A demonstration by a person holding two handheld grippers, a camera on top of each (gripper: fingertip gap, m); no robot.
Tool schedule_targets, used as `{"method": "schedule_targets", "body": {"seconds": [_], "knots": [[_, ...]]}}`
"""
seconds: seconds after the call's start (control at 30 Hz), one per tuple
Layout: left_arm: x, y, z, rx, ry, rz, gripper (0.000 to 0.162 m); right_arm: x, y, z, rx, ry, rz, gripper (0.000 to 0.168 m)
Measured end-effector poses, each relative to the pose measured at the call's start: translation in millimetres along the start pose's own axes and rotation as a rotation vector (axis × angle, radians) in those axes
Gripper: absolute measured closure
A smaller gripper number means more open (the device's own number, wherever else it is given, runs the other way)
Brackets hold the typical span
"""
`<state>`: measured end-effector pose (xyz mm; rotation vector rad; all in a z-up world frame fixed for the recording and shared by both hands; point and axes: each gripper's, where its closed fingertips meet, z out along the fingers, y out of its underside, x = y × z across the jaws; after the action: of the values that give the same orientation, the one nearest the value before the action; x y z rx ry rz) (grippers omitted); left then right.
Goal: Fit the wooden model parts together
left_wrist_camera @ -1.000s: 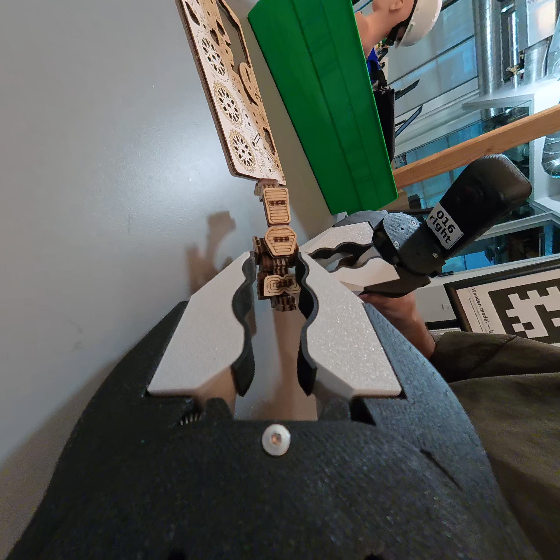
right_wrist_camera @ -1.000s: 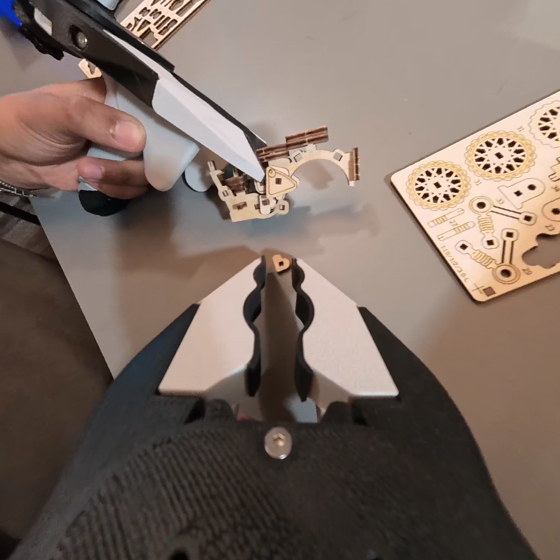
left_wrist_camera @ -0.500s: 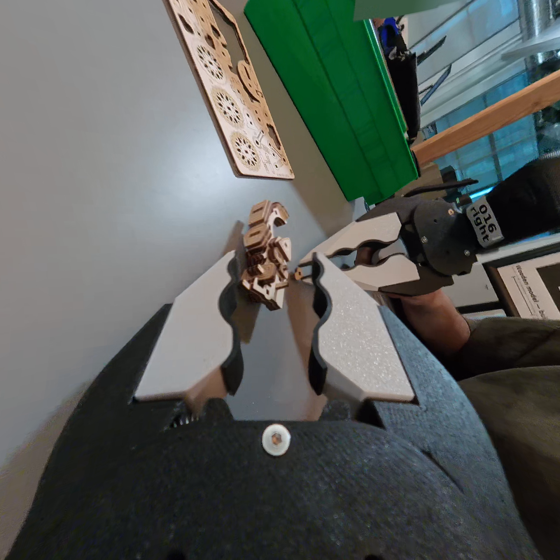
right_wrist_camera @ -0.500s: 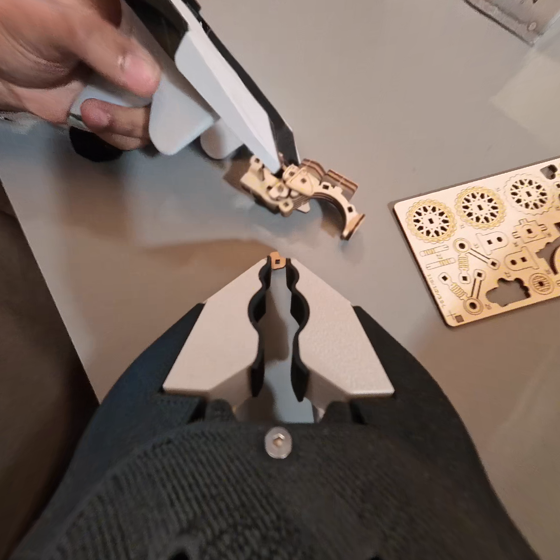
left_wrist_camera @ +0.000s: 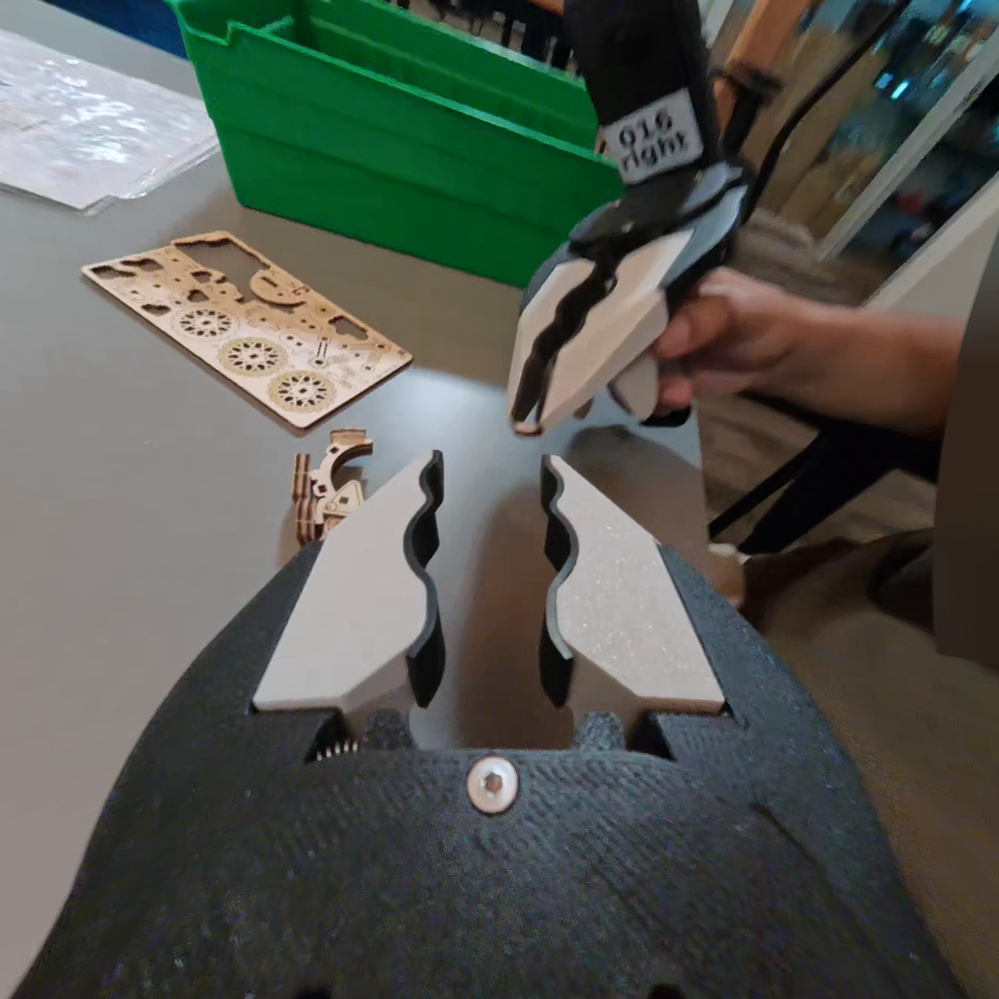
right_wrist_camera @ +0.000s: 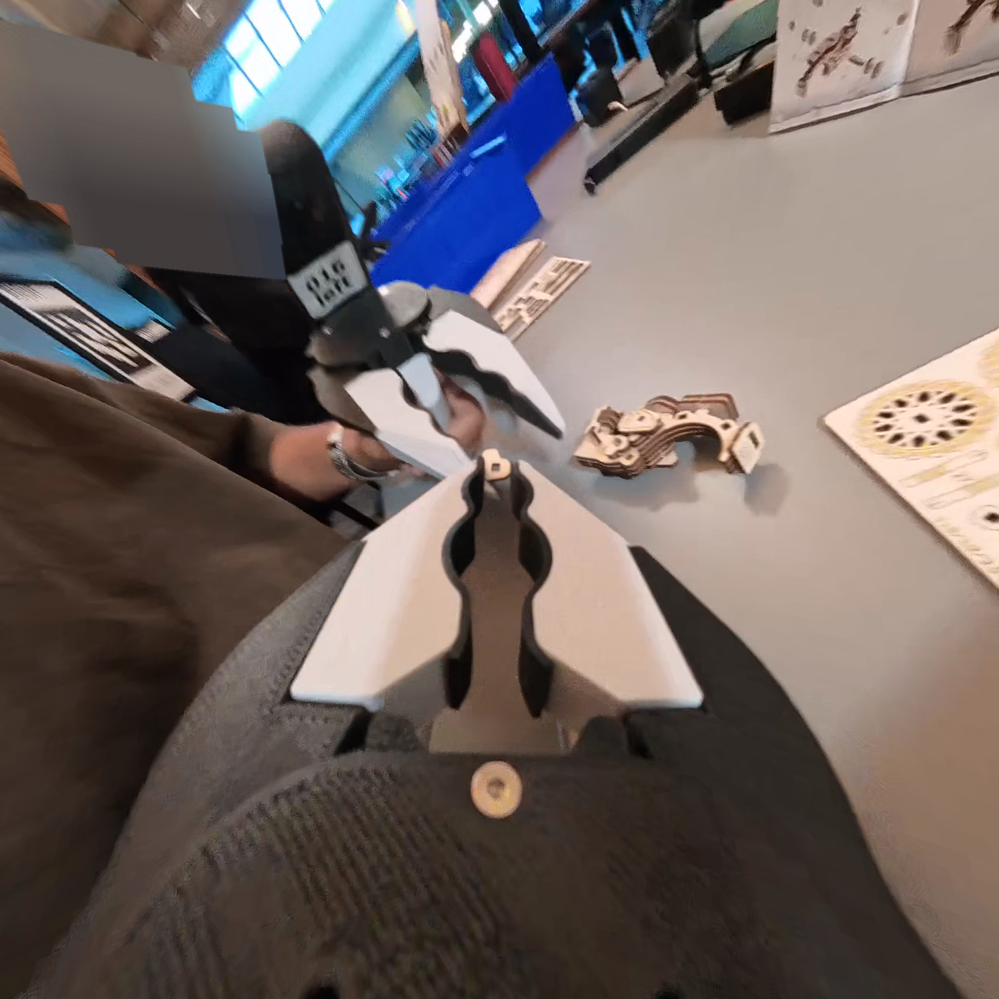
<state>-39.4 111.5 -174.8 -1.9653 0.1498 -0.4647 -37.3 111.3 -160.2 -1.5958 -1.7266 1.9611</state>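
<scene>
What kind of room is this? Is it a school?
Probably a big workshop or lab hall, not a home: a grey worktable with a green parts bin, wooden kit sheets, and tall windows behind.

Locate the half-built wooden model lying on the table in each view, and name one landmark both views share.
Left wrist view: the half-built wooden model lies left of centre, partly hidden behind the left hand-held gripper.
Right wrist view: it lies on the grey table, right of centre, just past the right hand-held gripper.
Shared landmark: the wooden parts sheet with spoked wheels, beside the model.
</scene>
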Motion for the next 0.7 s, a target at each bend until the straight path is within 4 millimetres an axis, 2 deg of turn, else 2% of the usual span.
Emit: {"method": "schedule_targets", "body": {"seconds": [0.1,0.2,0.37,0.53,0.63,0.67,0.7], "knots": [[0,8,4,-0.041,-0.019,0.059,0.134,0,3,-1,-0.006,-0.035,0.064,0.161],[4,3,3,-0.016,-0.018,0.105,0.134,2,12,4,-0.063,-0.01,0.05,0.16],[12,3,3,-0.013,-0.039,0.238,0.153,3,12,4,-0.054,-0.027,0.107,0.161],[9,6,5,-0.04,-0.107,0.333,0.162,4,16,4,-0.064,-0.044,0.155,0.161],[8,6,5,-0.037,-0.114,0.333,0.159,4,17,4,-0.067,-0.047,0.166,0.161],[7,4,5,-0.026,-0.129,0.34,0.157,4,17,4,-0.069,-0.055,0.173,0.168],[5,1,4,-0.013,-0.151,0.355,0.156,4,18,4,-0.073,-0.056,0.179,0.168]]}}
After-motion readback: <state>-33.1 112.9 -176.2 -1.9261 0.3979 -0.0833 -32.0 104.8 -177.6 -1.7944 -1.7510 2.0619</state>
